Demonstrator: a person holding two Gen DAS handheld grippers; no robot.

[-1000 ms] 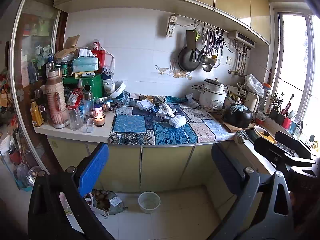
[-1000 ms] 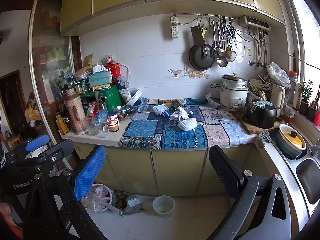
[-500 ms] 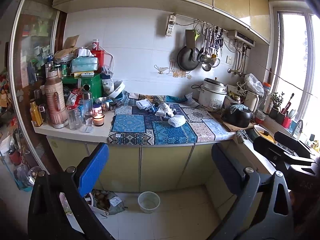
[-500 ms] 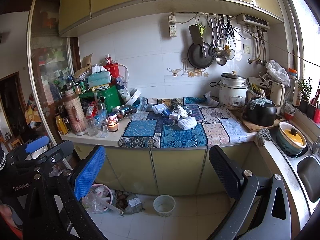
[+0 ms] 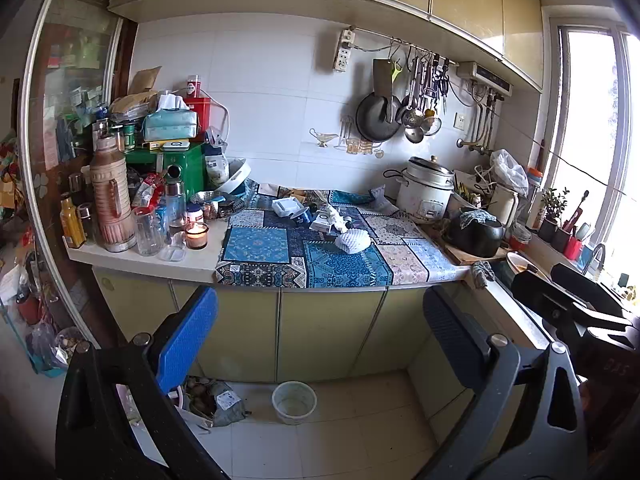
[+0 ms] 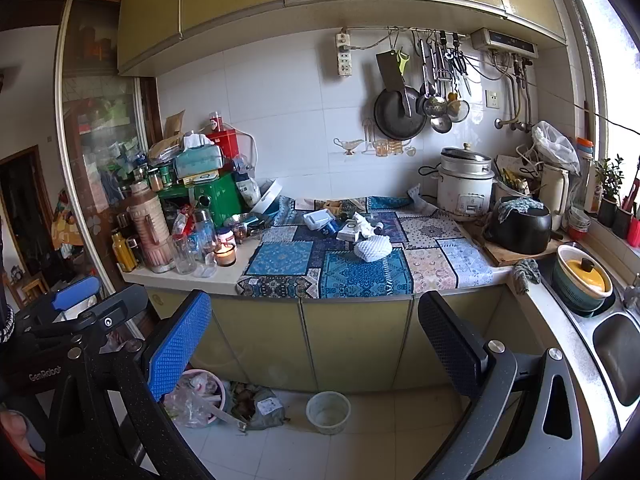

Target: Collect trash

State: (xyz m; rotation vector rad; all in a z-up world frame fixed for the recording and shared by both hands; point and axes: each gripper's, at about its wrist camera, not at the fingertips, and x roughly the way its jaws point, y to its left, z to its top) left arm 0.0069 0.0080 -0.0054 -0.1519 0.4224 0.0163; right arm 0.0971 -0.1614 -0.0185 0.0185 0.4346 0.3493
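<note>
On the blue patterned cloth (image 5: 332,264) (image 6: 360,276) over the counter lies a white foam fruit net (image 5: 353,241) (image 6: 373,247). Behind it are crumpled white paper (image 5: 335,219) (image 6: 363,224), a small white box (image 5: 287,205) (image 6: 319,218) and other scraps. My left gripper (image 5: 320,336) hangs open well in front of the counter, at cupboard height, with nothing between its fingers. My right gripper (image 6: 316,336) is likewise open and empty, at about the same distance. In the right wrist view the left gripper's body (image 6: 76,316) shows at the left edge.
A lit candle (image 5: 196,235) (image 6: 225,255), jars and a flask (image 5: 111,196) crowd the counter's left end. A rice cooker (image 6: 464,188), black pot (image 6: 518,226) and sink (image 6: 618,352) stand right. On the floor sit a white bucket (image 5: 294,401) (image 6: 328,411) and a pink bin with trash (image 6: 198,396).
Both grippers have drifted slightly nearer to the counter and a little upward; both stay open and empty. Nothing on the counter has moved.
</note>
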